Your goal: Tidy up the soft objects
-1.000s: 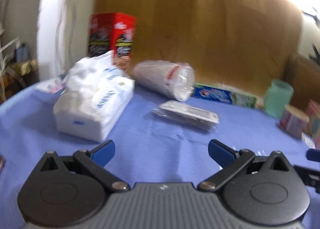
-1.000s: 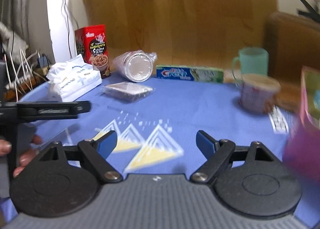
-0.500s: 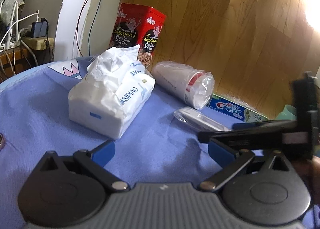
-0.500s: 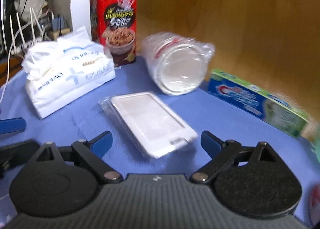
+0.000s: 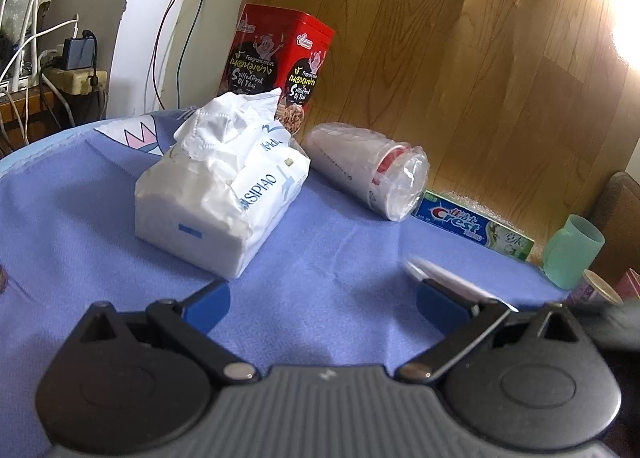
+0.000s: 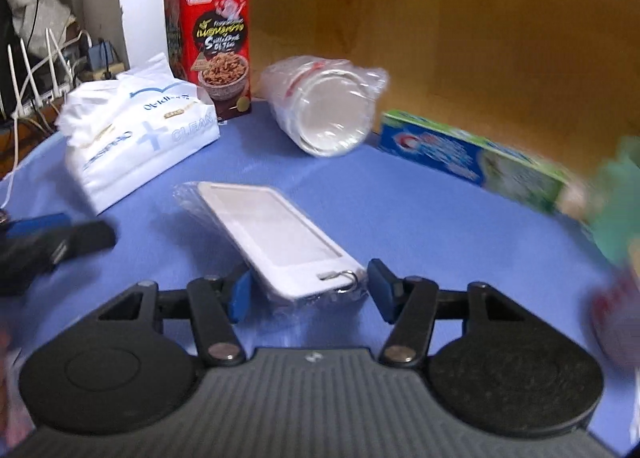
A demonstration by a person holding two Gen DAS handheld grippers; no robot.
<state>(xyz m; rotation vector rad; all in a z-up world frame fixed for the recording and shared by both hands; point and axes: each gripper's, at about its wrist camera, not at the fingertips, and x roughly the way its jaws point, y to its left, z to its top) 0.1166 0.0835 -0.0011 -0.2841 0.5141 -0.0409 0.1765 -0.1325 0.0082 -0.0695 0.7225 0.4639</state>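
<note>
Moved since 1 second ago: my right gripper (image 6: 306,294) now straddles the flat white plastic-wrapped case (image 6: 276,242) at lower centre of its frame; jaws closing, pads not yet pressing. Item 2: my left gripper (image 5: 323,304), released, nothing between its jaws. Item 3: white soft tissue pack (image 5: 224,193), centre left on the blue tablecloth (image 5: 344,258).

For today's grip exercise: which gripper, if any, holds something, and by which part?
Nothing is held yet. The right gripper is closing around the near end of the white wrapped case; the left gripper is open and empty.
</note>
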